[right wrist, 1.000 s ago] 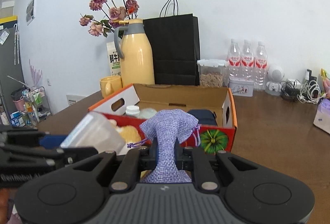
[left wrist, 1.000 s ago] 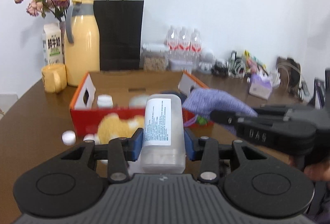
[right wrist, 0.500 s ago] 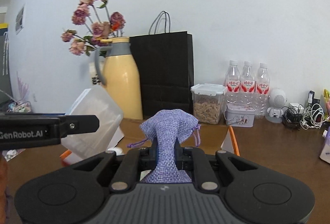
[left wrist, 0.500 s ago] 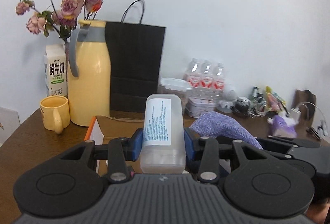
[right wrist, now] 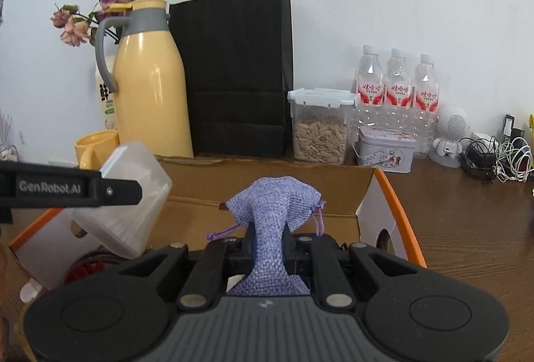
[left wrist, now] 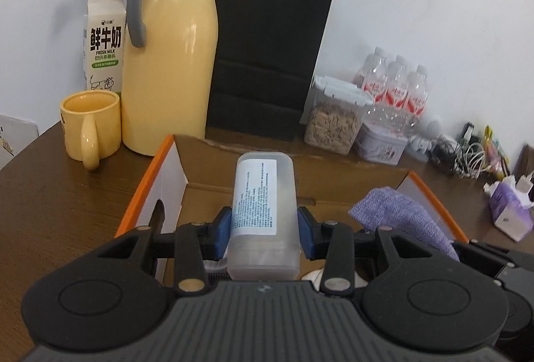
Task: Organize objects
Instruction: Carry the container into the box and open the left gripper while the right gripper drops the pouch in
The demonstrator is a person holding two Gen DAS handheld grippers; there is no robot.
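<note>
Between my left gripper's (left wrist: pixel 263 237) blue pads sits a translucent plastic bottle (left wrist: pixel 263 212) with a white printed label, clamped by its lower half and standing upright. My right gripper (right wrist: pixel 269 245) is pinched nearly shut on the neck of a purple woven drawstring pouch (right wrist: pixel 275 212), whose bulb puffs out above the jaws. A second ago both grippers hung short of the cardboard box (left wrist: pixel 337 185), looking at its red front; now they have come forward over its open top, and the brown far wall fills the view just beyond both loads. Behind the box stand a yellow jug (left wrist: pixel 170 61), a yellow mug (left wrist: pixel 90 125) and a black paper bag (left wrist: pixel 267 61). Judging by this, both items are placed for lowering into the box.
</note>
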